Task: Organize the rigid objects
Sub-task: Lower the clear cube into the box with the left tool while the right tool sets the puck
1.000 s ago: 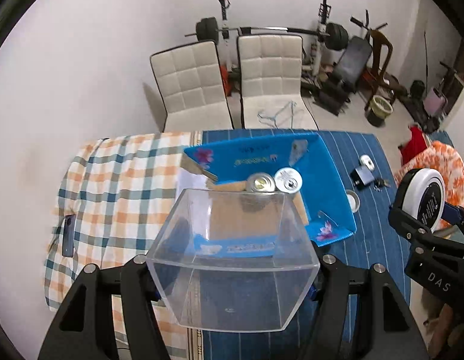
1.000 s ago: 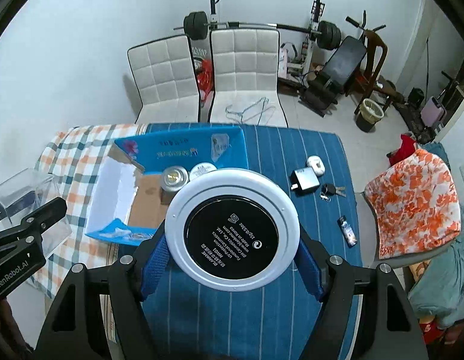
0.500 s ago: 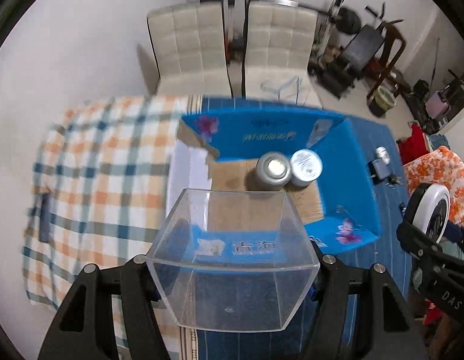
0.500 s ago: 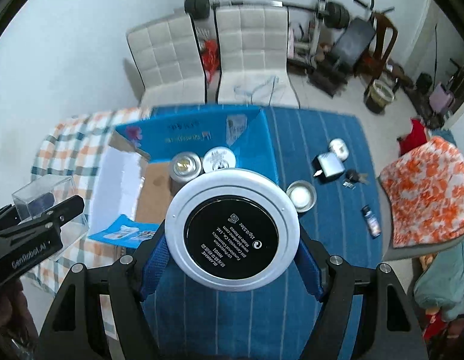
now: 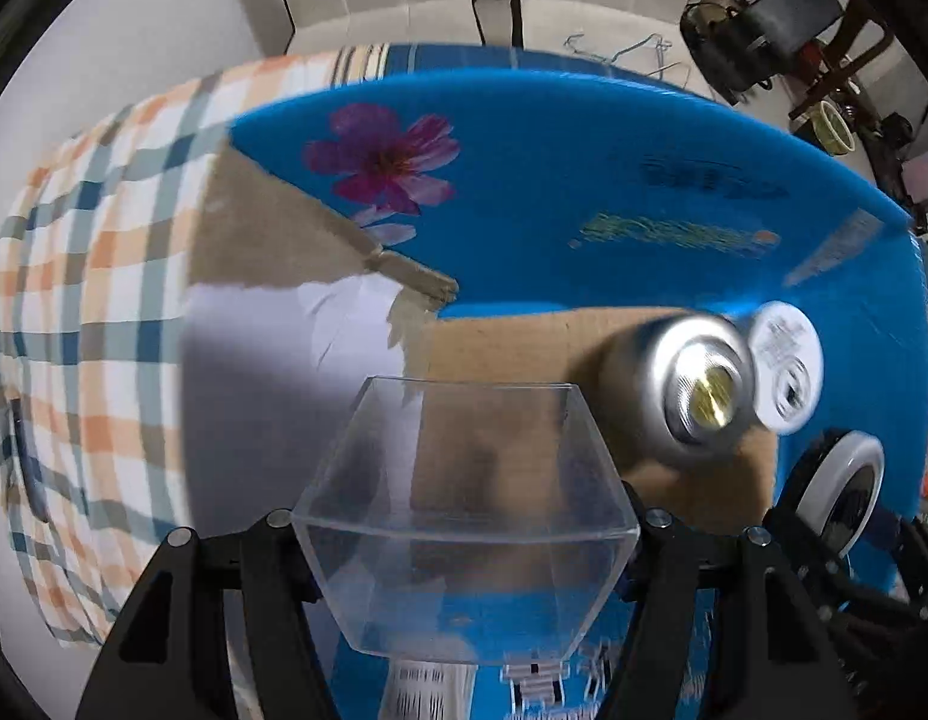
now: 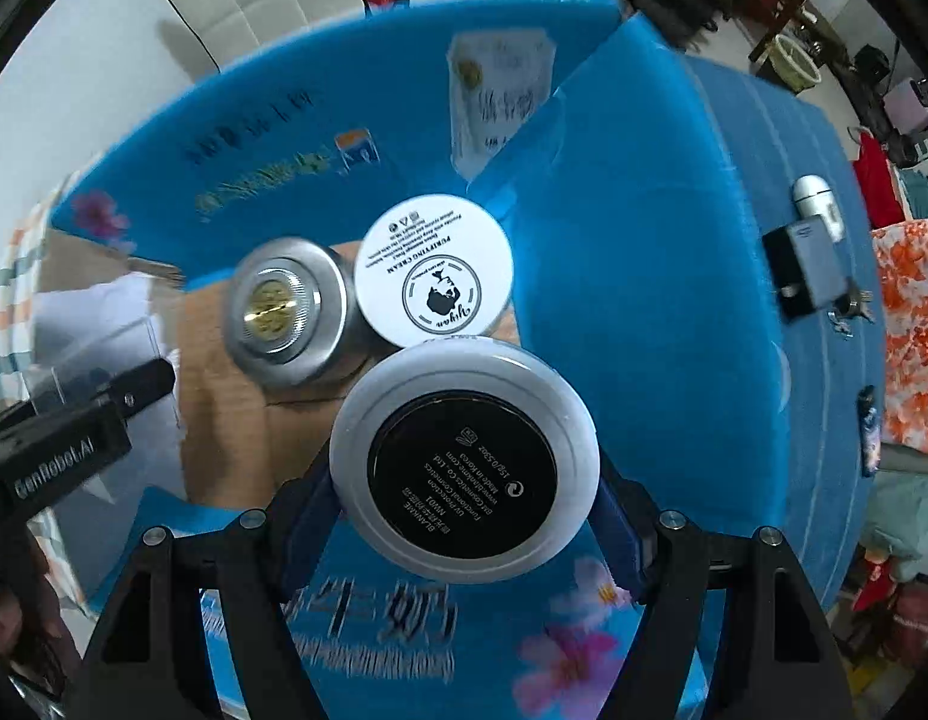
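The left tongs (image 5: 464,534) are clenched on a clear plastic box (image 5: 464,516), its open mouth facing away from the camera. The right tongs (image 6: 467,483) grasp a round white compact (image 6: 464,468) by its rim, between blue finger pads (image 6: 311,510); its black underside faces the lens and reads "BLANKME", "NW01", "UV Protection", "Made in Korea" and "15g/0.52oz".

Both tools now hang low over the open blue carton (image 6: 614,240), whose cardboard floor (image 5: 506,342) and flower-printed flaps fill most of each view. A second ago they were held well above the worktop, with the chairs and the barbell rack behind in plain sight; half a second ago they were already lower. The surroundings are smeared in both views.

Inside the carton a silver metal tin (image 6: 287,312) with a brass-coloured centre stands touching a white cream jar (image 6: 434,279), in the same places as before. The jar's lid carries "PURIFYING CREAM" and a script logo that looks like "Yiyan", though that word is hard to make out. The compact sits just in front of the jar, in the right wrist view overlapping its near edge.

From the right wrist camera the left tool's body shows the marking "GenRobot.AI" (image 6: 56,471). Large white characters on the carton's near flap (image 6: 380,606) are too blurred to read.

On the blue striped cloth (image 6: 824,360) to the right lie a small dark box (image 6: 806,267) and a white capsule-shaped case (image 6: 815,204).
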A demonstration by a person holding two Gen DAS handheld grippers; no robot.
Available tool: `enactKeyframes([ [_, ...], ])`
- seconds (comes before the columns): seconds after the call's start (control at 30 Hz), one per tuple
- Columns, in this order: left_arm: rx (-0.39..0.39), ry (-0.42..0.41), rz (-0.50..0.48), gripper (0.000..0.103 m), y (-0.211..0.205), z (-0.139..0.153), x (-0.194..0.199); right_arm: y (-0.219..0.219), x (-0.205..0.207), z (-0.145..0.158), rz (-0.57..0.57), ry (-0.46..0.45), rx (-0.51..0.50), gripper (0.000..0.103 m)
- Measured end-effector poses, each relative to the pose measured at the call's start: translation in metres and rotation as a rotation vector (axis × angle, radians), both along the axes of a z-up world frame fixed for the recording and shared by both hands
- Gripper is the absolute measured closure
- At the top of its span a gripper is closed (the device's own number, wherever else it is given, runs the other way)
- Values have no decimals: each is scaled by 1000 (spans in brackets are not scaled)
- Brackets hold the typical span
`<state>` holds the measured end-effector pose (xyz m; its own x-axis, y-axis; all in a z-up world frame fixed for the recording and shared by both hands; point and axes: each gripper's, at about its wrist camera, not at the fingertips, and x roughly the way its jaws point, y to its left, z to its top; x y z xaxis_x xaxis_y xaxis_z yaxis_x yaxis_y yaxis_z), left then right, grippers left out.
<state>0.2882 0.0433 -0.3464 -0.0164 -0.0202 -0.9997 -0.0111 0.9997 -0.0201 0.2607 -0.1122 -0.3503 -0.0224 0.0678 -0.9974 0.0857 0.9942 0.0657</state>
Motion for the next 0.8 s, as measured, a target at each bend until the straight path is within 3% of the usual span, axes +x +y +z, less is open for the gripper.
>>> enactKeyframes([
  [0.2,-3,14,-18,40,-4,-13,9,5,13,-30,20,48,-37,25],
  [0.5,-11,72,-13,40,-2,-22,17,9,26,-41,24,50,-44,25],
  [0.63,-51,58,-11,23,-2,-16,20,12,31,-45,18,60,-32,25],
  [0.77,-17,35,-30,17,-5,-3,15,10,34,-49,21,72,-26,23],
  [0.8,-12,34,-29,15,-4,0,12,8,33,-48,19,65,-24,19],
])
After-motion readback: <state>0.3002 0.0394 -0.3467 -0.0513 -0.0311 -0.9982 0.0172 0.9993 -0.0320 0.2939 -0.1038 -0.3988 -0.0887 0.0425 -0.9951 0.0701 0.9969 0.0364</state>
